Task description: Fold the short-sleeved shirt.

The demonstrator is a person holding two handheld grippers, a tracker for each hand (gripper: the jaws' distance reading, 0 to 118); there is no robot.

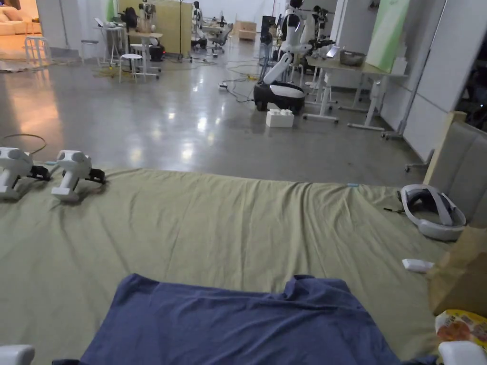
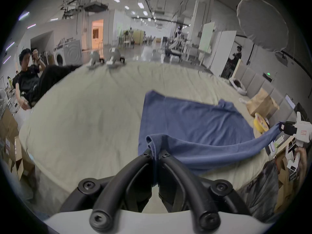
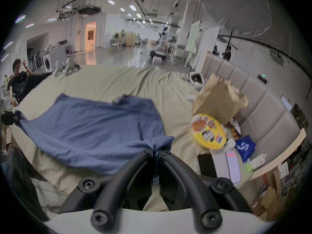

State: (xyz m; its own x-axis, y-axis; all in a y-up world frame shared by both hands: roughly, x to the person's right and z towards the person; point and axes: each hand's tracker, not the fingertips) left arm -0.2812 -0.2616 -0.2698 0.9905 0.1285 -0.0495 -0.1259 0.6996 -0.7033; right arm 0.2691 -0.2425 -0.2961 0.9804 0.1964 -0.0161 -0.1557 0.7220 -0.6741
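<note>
Both grippers are held low at the near edge of the bed, spread apart, with the blue shirt stretched between them. The left gripper has its jaws pinched together on a bunched corner of the shirt's near edge; the right gripper is clamped the same way on the opposite corner. That edge is lifted and sags between them, while the rest of the shirt lies flat on the olive sheet, reaching away from the person. At the right, near the headboard, a brown paper bag stands behind a yellow bowl, lid on, possibly instant noodles.
</note>
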